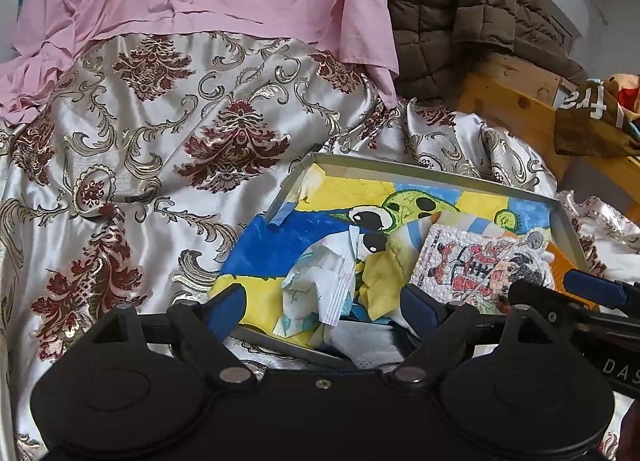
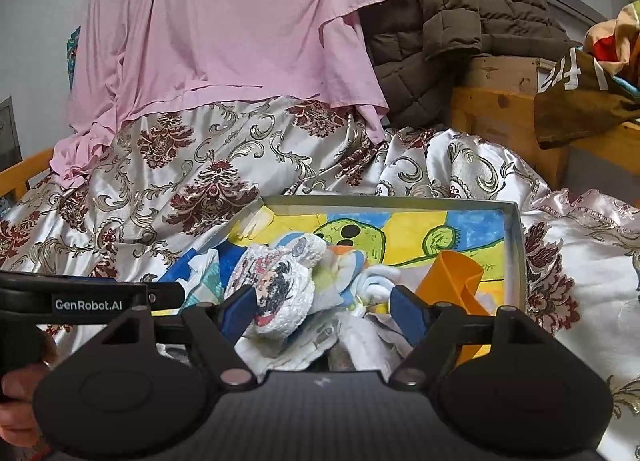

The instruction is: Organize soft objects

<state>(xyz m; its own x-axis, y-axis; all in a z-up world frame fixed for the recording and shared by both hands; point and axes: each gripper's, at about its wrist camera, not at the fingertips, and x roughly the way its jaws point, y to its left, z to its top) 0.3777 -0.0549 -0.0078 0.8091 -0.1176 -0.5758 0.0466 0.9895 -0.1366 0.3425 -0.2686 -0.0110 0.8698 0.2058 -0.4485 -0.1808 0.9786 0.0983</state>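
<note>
We hold the left tongs low with both blue-padded fingers spread wide, nothing between them. Our right tongs sit just beside them, likewise spread apart and gripping nothing. Our bare left hand, wearing a ring, wraps the left handle.

My tray lies on the satin — inside it a crumpled cartoon-print cloth, an orange cloth toward its right wall.
</note>
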